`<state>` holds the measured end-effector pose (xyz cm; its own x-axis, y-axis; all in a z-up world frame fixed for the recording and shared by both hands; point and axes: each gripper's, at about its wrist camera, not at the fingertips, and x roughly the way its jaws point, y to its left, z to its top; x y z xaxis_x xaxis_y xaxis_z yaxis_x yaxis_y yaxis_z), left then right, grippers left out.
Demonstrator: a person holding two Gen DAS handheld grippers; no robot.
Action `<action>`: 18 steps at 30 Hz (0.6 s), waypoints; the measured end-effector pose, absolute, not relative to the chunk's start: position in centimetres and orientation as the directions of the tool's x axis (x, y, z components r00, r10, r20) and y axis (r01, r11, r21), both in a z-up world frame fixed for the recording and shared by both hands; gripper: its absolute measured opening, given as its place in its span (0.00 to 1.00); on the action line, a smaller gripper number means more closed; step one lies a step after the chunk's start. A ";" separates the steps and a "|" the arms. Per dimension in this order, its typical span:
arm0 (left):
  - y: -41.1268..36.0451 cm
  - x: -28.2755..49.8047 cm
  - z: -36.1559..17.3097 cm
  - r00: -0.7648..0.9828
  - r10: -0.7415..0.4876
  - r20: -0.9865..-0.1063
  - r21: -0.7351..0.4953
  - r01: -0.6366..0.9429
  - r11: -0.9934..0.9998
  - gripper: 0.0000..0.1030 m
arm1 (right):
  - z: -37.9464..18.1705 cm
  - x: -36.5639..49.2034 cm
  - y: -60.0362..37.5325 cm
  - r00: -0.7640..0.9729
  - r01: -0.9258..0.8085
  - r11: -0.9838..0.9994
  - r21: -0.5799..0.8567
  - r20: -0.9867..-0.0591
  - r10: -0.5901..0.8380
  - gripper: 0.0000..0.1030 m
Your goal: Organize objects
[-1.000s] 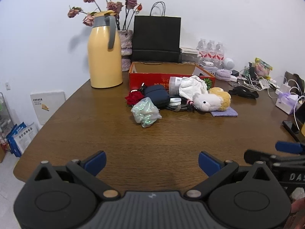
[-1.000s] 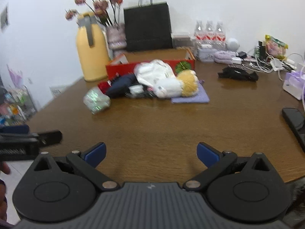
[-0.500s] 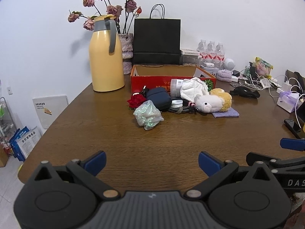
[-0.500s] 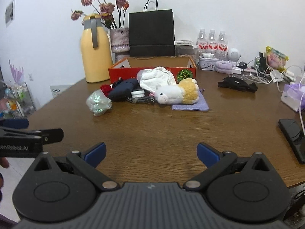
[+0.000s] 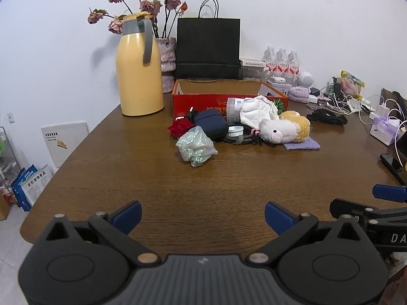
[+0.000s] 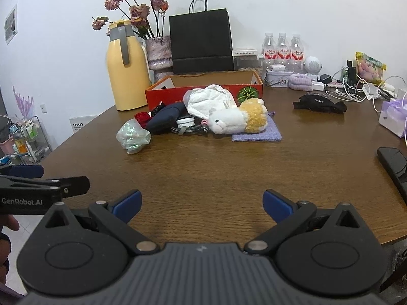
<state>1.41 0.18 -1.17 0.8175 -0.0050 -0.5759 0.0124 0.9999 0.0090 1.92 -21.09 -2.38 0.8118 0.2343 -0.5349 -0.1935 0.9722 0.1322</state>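
Note:
A pile of loose objects lies mid-table before an open red box (image 5: 203,100) (image 6: 175,94): a shiny crumpled bag (image 5: 195,147) (image 6: 133,136), a red fabric rose (image 5: 180,128), a dark blue case (image 5: 211,124) (image 6: 165,118), a white cloth (image 5: 257,109) (image 6: 209,99), a plush alpaca (image 5: 282,128) (image 6: 236,120) on a purple cloth pouch (image 6: 257,133). My left gripper (image 5: 202,216) is open and empty over the near table edge. My right gripper (image 6: 201,204) is open and empty, to its right, also well short of the pile.
A yellow thermos (image 5: 138,76), a flower vase (image 5: 168,61), a black paper bag (image 5: 208,48) and water bottles (image 5: 281,62) stand at the back. Cables and chargers (image 5: 356,104), a black strap (image 6: 319,104) and a black phone (image 6: 394,165) lie at the right.
Both grippers have risen and pulled back slightly, so the table looks farther below. Nothing on the table has moved; both stay open.

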 end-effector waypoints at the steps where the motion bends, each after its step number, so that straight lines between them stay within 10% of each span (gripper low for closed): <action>1: 0.2 1.6 -1.2 0.817 -0.005 -0.577 0.008 0.013 1.000 1.00 | -2.4 2.0 -21.2 0.812 -0.192 0.972 0.138 -0.534 0.236 1.00; 16: 1.2 11.0 -2.5 0.822 -0.076 -0.564 -0.047 0.060 0.997 0.92 | -2.2 11.4 -22.2 0.866 -0.195 0.976 0.100 -0.449 0.219 1.00; 18: 1.5 14.0 -2.8 0.819 -0.060 -0.570 -0.040 0.044 0.998 0.90 | -1.8 15.2 -23.0 0.873 -0.188 0.976 0.108 -0.437 0.217 0.86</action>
